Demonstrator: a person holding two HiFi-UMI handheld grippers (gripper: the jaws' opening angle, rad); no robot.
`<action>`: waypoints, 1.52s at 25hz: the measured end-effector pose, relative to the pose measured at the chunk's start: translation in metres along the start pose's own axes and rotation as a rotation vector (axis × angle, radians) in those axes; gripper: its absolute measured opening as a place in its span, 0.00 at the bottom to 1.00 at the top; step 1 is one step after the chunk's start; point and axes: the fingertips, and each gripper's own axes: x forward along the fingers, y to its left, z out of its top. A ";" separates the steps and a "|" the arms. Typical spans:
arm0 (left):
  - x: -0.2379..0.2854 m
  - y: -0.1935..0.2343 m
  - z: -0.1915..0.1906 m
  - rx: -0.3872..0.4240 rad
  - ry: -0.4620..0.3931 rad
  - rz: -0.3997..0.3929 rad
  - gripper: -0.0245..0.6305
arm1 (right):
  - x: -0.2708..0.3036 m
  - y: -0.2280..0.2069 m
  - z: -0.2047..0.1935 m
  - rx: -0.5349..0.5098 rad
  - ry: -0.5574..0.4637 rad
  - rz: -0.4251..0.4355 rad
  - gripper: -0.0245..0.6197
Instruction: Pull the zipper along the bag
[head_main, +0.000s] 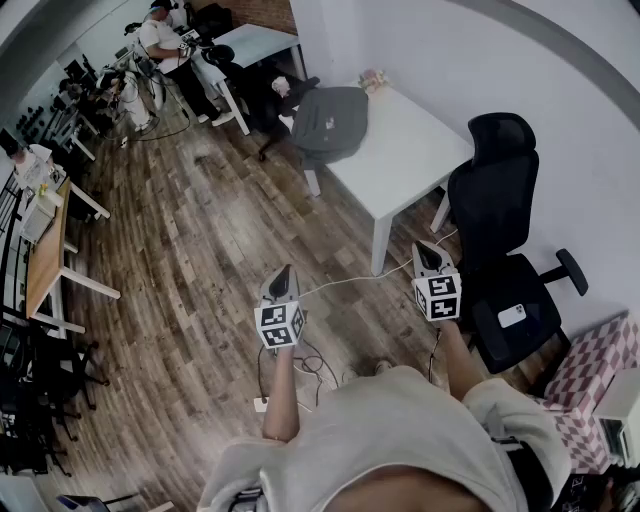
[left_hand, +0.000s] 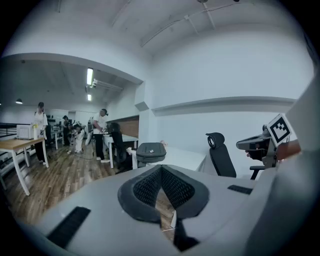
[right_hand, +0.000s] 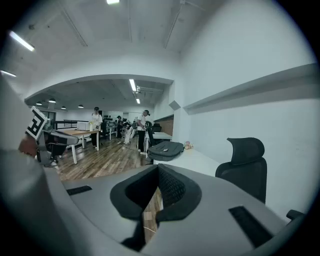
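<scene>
A dark grey bag (head_main: 330, 120) lies at the far end of a white table (head_main: 400, 160), well ahead of both grippers. It also shows small in the left gripper view, bag (left_hand: 151, 150), and in the right gripper view, bag (right_hand: 166, 148). Its zipper is too small to make out. My left gripper (head_main: 283, 272) hangs over the wooden floor, shut and empty, its pads (left_hand: 172, 187) meeting. My right gripper (head_main: 426, 248) is near the table's front corner, also shut with nothing in it, its pads (right_hand: 170, 186) together.
A black office chair (head_main: 500, 230) with a phone (head_main: 512, 315) on its seat stands right of the table, close to my right gripper. Cables (head_main: 310, 360) trail on the floor. Desks (head_main: 45, 250) and people (head_main: 165, 45) fill the far left of the room.
</scene>
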 end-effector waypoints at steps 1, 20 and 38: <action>-0.001 0.000 0.000 -0.001 0.001 0.001 0.08 | 0.000 0.000 0.000 -0.002 0.002 0.001 0.06; 0.014 -0.031 -0.001 0.006 0.017 0.018 0.08 | 0.006 -0.021 0.000 -0.009 -0.026 0.044 0.06; 0.091 -0.028 0.000 0.009 0.032 -0.003 0.08 | 0.072 -0.050 -0.006 -0.011 0.002 0.050 0.06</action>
